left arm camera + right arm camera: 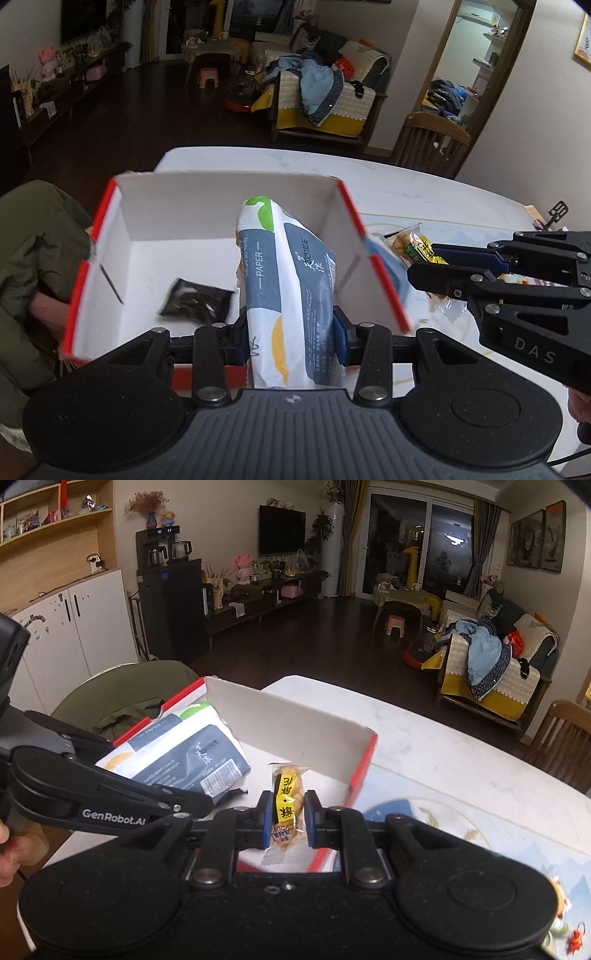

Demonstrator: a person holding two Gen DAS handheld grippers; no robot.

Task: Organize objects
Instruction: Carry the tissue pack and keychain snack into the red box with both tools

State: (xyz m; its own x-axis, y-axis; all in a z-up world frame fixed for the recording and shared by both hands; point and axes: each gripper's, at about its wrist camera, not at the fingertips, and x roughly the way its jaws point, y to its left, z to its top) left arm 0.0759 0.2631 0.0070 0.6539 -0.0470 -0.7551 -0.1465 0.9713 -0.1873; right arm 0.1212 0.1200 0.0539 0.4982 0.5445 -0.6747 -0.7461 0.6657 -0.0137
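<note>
Over the marble table [406, 192], left fingers [341, 332] clamp a crinkly tissue pack [288, 280], right fingers [264, 823] a clear-wrapped snack [288, 805].

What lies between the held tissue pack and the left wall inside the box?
A small black packet on the box floor, beside the tissue pack; left wrist view.

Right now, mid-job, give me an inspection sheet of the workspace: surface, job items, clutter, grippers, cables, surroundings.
Surface: white table, patterned mat on its right part.
Job's things: red-and-white box, open, holding a dark snack packet; tissue pack and yellow-labelled snack both held over the box.
Clutter: nothing seen.
Grippers: left gripper shut on the tissue pack; right gripper shut on the snack.
Cables: thin dark cable near the right hand.
Surroundings: living room, sofa heaped with clothes, TV, green jacket over a chair.
</note>
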